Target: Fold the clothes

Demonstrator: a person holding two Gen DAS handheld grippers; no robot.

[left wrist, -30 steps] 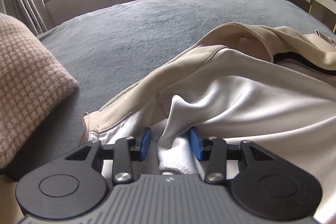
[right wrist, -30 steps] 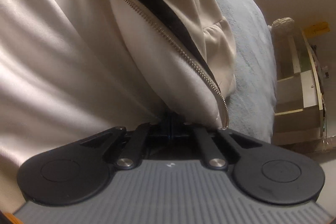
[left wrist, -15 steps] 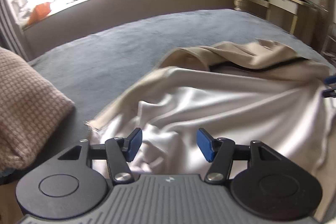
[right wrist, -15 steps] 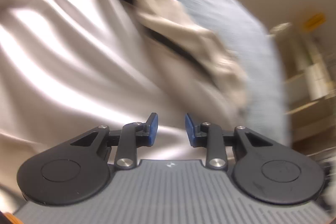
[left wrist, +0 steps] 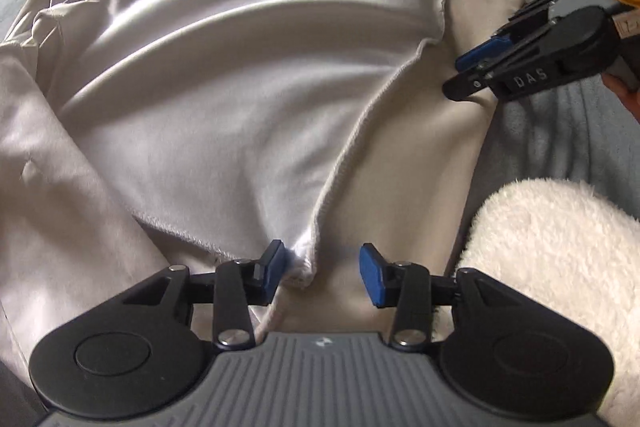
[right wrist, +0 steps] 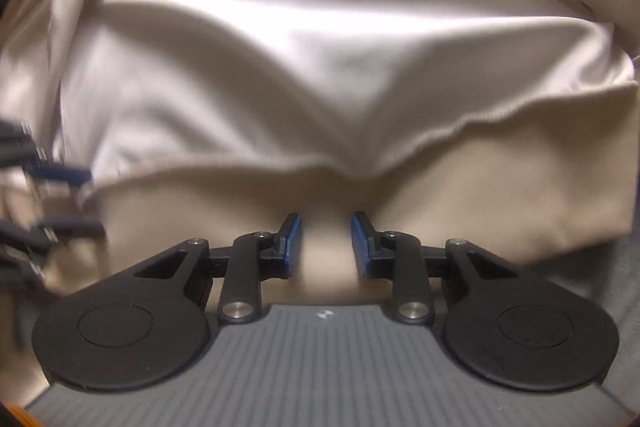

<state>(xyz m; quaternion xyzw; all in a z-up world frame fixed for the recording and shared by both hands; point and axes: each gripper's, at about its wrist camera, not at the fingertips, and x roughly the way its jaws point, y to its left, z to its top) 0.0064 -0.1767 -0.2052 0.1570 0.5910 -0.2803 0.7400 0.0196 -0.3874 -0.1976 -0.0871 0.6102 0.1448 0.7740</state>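
My left claw [left wrist: 320,273] gaped wide with nothing held, having let go the white lining hem [left wrist: 352,147] it pinched a second before; that corner lay just off its left pad. My right claw [right wrist: 325,245], clamped on the zipper edge earlier, stood half open and empty over beige cloth. So the jacket [left wrist: 224,67] rested released on the grey bed [left wrist: 560,131], lining up, filling the frame's middle; its long axis I couldn't tell.

The other gripper [right wrist: 60,203] was a blur, far left of the right gripper's jaws. The jacket [right wrist: 320,47] ran off the picture's top edge, past the jaws. Right of the left jaws, a fluffy white thing [left wrist: 560,259] was cut off
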